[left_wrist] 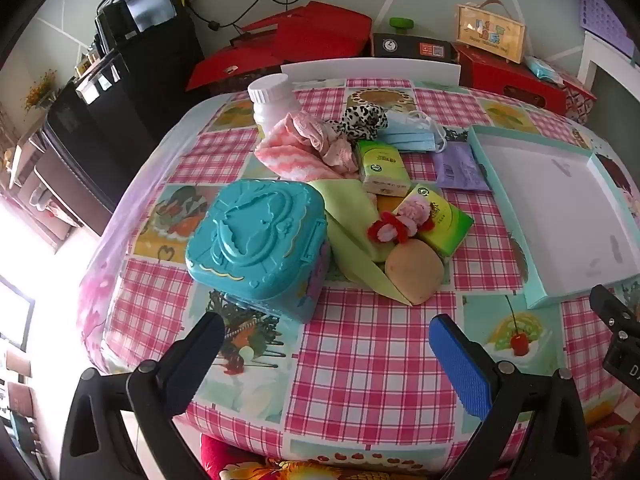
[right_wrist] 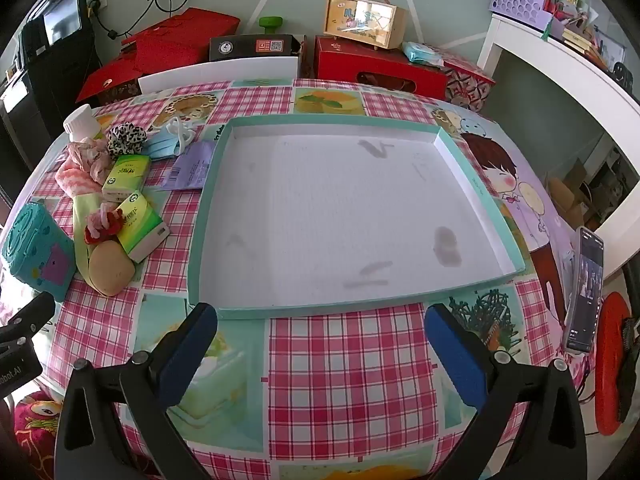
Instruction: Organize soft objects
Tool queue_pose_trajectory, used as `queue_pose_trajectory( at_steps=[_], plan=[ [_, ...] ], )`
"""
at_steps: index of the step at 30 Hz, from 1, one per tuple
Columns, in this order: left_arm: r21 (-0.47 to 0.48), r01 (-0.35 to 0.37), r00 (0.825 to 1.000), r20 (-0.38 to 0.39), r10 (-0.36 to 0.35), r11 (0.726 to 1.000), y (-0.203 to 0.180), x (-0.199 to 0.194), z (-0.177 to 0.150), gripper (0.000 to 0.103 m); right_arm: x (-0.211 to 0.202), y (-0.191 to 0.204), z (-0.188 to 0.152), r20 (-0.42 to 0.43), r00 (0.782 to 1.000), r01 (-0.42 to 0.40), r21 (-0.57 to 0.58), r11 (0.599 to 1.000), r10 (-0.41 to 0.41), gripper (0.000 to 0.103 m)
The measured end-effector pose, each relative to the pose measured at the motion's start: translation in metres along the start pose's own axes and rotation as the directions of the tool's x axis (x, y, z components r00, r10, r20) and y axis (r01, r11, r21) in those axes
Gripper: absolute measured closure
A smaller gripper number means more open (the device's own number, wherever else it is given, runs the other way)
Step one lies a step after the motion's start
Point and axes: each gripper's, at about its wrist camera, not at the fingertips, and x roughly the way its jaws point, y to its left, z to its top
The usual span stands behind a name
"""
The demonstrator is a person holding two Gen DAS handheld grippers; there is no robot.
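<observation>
A heap of soft things lies on the checked tablecloth: a tan sponge [left_wrist: 414, 270], a green cloth [left_wrist: 352, 216], a pink-and-red yarn piece [left_wrist: 394, 226], two green tissue packs [left_wrist: 384, 168], a pink cloth [left_wrist: 296, 148], a leopard scrunchie [left_wrist: 364, 120] and blue face masks [left_wrist: 414, 136]. A shallow teal-rimmed tray [right_wrist: 208, 216] with a white floor stands empty to the right of the heap. My left gripper [left_wrist: 326, 356] hovers open over the tablecloth in front of the heap. My right gripper [right_wrist: 320, 348] hangs open just before the tray's near rim. Nothing sits between either pair of fingers.
A hard teal plastic case [left_wrist: 256, 236] stands left of the heap, a white bottle [left_wrist: 272, 100] behind it, a purple packet [left_wrist: 460, 168] beside the tray. A phone [right_wrist: 586, 288] leans at the table's right edge. Red boxes [right_wrist: 380, 68] and a wooden case line the back wall.
</observation>
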Motion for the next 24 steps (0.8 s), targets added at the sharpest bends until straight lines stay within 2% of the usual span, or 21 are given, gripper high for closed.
queue_pose_trajectory(
  at_steps=[24],
  plan=[
    [0.003,-0.007,1.0,0.001,0.007,1.0,0.0003,0.0002,0.0001,0.0,0.0004,0.0014,-0.0009,0.005,1.0,0.006,-0.004,1.0,-0.006,0.0]
  ],
)
